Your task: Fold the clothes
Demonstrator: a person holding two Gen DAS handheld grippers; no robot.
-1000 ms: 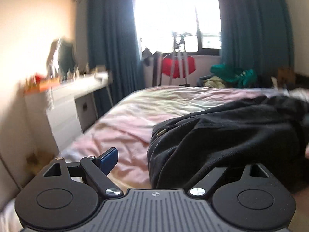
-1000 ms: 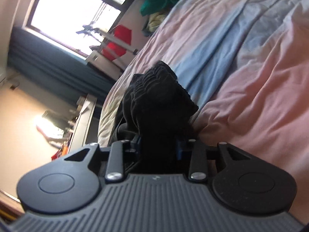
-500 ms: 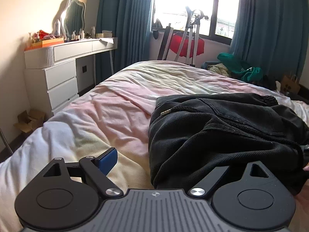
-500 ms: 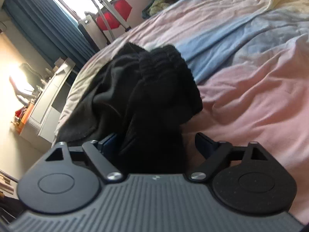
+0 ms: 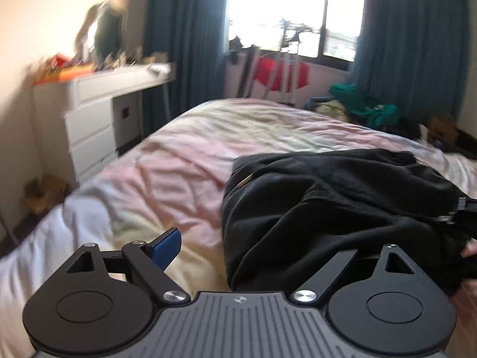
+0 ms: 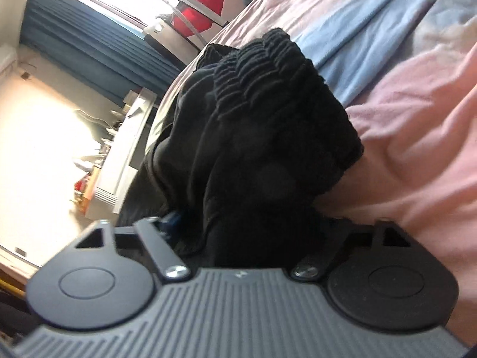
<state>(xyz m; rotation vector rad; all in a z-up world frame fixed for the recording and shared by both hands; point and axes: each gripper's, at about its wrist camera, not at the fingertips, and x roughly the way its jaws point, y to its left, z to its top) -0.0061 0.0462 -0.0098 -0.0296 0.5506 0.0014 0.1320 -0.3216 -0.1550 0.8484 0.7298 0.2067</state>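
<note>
Black garment (image 6: 268, 137) sits between right gripper (image 6: 250, 229), its jaws closing.

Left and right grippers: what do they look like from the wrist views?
The two look alike. The left gripper has a grey ribbed body with a small round emblem, two black round-ended side plates with triangular cut-outs, black link arms on silver screws, and blue pads. The right gripper matches it. No cables or sleeves show.

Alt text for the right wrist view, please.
The right claw is closing around a bunched black garment that lies on a pink and blue bedspread. The tilted background shows teal curtains and a bright window.
</note>
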